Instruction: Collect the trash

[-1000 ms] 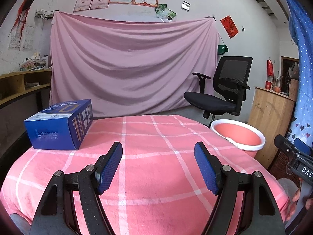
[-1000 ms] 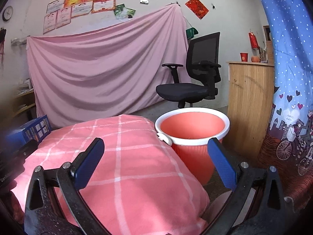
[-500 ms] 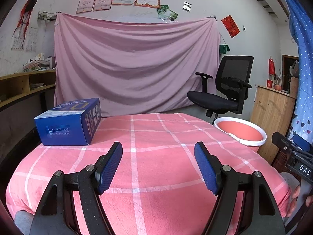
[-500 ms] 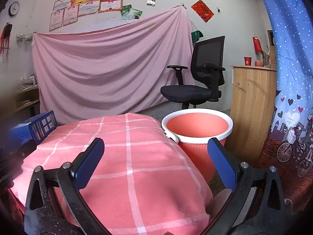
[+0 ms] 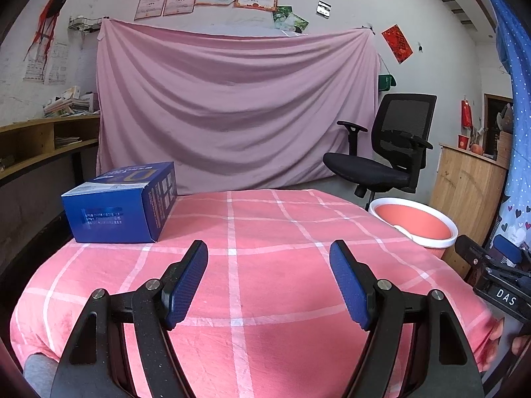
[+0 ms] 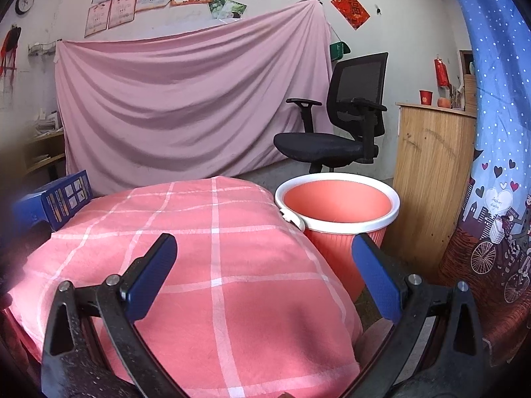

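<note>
**Blue box: awaiting collection**

Blue box [image 5: 121, 202] sits far left on our pink checked cloth [image 5: 265, 265]. Since a second ago our view rose slightly; nothing else moved. Left gripper [image 5: 268, 280] and right gripper [image 6: 264, 275] released, empty. Bucket [image 6: 337, 199] right. Pickup not begun.

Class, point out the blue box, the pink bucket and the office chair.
blue box [image 5: 109, 215], left wrist view, on its front face.
pink bucket [image 6: 338, 204], right wrist view, on its inner wall.
office chair [image 6: 318, 146], right wrist view, on its seat.
</note>
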A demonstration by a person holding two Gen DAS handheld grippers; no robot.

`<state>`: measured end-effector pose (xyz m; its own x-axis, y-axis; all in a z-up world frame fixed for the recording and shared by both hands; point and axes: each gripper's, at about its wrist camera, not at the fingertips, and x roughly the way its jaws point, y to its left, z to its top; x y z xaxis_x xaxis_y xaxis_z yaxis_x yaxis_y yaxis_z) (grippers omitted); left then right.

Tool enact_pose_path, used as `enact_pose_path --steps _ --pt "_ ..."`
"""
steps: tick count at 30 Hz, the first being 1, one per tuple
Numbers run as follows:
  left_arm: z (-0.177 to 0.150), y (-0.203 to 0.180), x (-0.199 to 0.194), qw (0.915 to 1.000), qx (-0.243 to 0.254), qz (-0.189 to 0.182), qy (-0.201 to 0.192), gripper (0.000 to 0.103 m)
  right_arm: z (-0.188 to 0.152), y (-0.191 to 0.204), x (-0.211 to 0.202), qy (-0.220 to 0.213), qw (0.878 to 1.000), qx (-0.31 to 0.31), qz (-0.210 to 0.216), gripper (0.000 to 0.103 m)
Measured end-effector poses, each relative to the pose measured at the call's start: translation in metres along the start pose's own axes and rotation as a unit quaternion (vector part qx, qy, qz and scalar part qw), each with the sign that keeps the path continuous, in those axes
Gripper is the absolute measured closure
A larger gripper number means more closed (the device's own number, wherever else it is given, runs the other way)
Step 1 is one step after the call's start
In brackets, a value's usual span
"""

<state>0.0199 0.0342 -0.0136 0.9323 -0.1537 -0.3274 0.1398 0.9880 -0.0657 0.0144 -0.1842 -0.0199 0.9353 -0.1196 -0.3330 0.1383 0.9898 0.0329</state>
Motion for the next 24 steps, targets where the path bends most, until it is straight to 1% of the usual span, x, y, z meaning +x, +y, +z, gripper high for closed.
enact_pose_path --steps 24 --pt "-0.0026 -0.0023 0.0005 0.9998 0.016 0.005 -0.007 0.033 -0.0003 0.0013 0.0037 0.004 1.000 0.005 0.006 0.000"
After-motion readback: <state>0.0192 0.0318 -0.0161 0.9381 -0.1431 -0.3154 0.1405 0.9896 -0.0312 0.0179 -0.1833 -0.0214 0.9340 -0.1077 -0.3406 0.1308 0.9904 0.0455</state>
